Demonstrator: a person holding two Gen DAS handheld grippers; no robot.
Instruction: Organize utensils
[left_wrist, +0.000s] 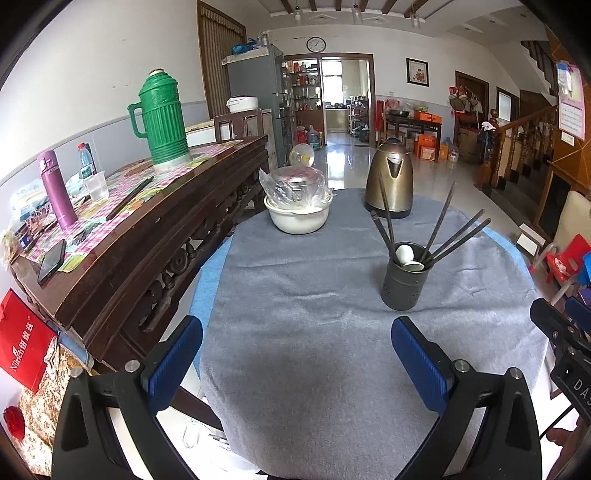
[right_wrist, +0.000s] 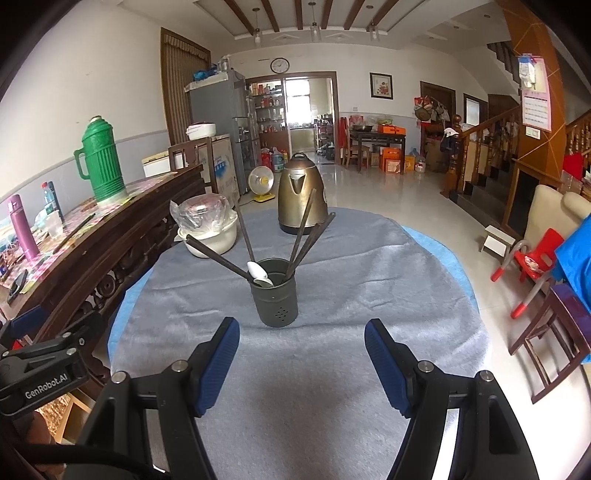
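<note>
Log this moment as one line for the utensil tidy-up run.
left gripper: open, empty | right gripper: open, empty | holder: upright on grey cloth, chopsticks and white spoons inside

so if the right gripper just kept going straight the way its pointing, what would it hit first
Most likely the dark utensil holder, which stands almost centred ahead of the open right gripper. Depth is unclear, so it might touch the grey cloth just short of it.
</note>
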